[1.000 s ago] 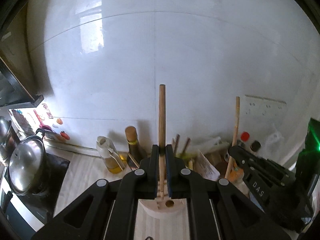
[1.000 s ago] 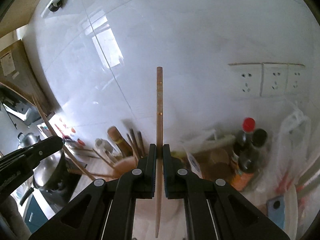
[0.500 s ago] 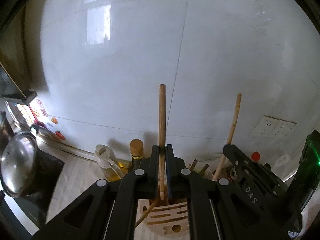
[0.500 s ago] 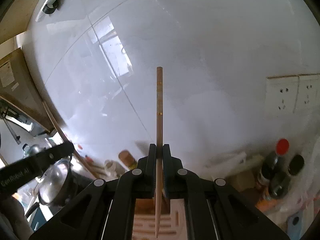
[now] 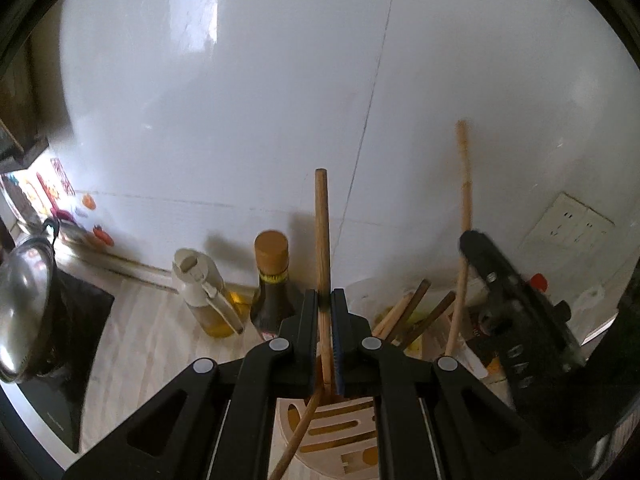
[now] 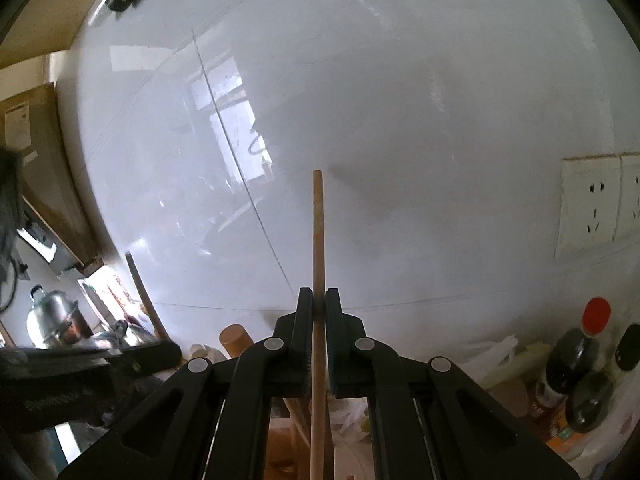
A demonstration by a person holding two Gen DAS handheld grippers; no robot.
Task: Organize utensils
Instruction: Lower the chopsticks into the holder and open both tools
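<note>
I have one wooden chopstick pinched between the fingers of my left gripper, which are closed tight on its shaft; the stick stands nearly upright out of them, its blunt end up against the white tiled wall. Its lower part runs down behind the fingers toward the round wooden utensil block, whose slotted top sits directly below my left gripper. A second thin wooden stick leans out of that block toward the lower left.

My right gripper is likewise clamped on a second chopstick, which rises straight up between the closed fingers and continues down past them to the bottom of the right wrist view. In the left wrist view that gripper shows blurred at the right, its stick slanting up from it.

Just behind the block, on the pale wood-grain bench, stand a dark sauce bottle with a tan cap and, just beside it on the left, an oil dispenser with yellow oil. To the right of the block, a container holds several more brown chopsticks, tilted. A steel pot lid sits over a black cooktop at the far left. White wall sockets are on the wall at the right, with a red-capped bottle below them.
</note>
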